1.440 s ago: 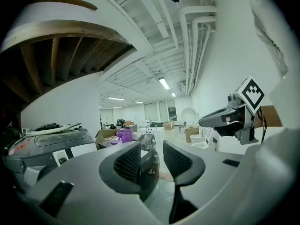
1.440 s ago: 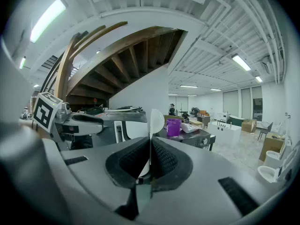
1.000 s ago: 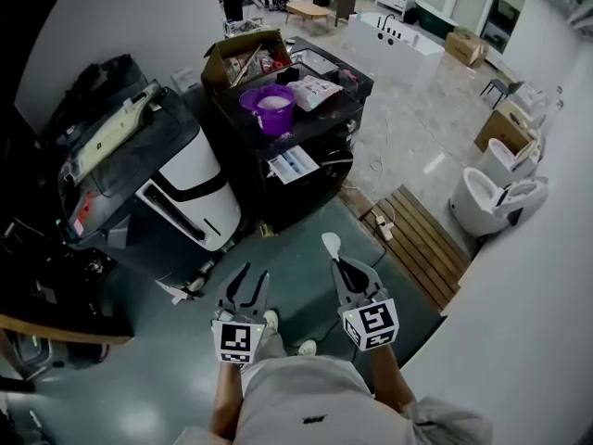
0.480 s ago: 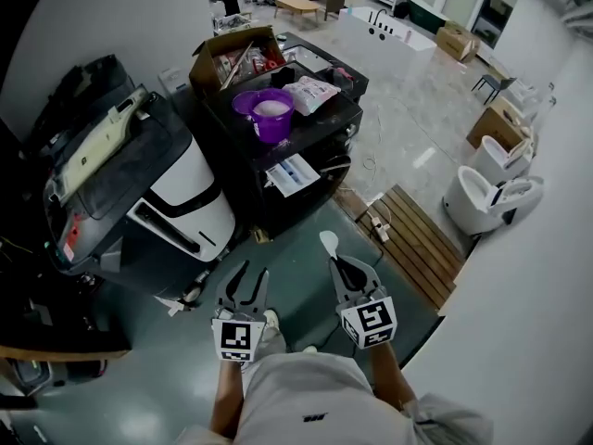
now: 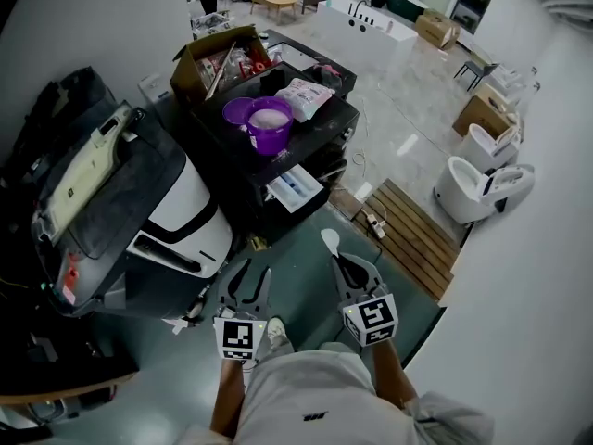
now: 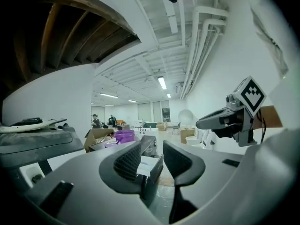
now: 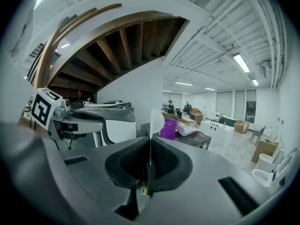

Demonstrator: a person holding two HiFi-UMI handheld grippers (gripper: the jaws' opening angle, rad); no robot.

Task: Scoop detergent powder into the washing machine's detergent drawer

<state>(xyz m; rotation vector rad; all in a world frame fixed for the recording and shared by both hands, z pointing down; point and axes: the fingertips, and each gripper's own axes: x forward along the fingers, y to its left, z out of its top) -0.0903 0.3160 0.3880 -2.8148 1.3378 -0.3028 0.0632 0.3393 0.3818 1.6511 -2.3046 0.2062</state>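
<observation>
The right gripper's (image 5: 346,265) fingers (image 7: 165,159) are pinched shut on the thin handle of a white scoop (image 5: 331,242), whose bowl stands up past the tips at 12 o'clock. The left gripper's (image 5: 248,282) fingers (image 6: 128,161) stand a narrow gap apart with nothing between them. Both grippers hang side by side, low in front of the person and above the grey floor (image 5: 176,378).

The black washer (image 5: 326,124) is at 11 o'clock from them, well apart. Its drawer (image 5: 295,186) is pulled out of the front, showing white and blue. On the washer's top sits a purple tub (image 5: 269,117) with white powder in it. A bag (image 5: 306,93) lies at the tub's 2 o'clock, and an open cardboard box (image 5: 211,58) at its 10 o'clock.
</observation>
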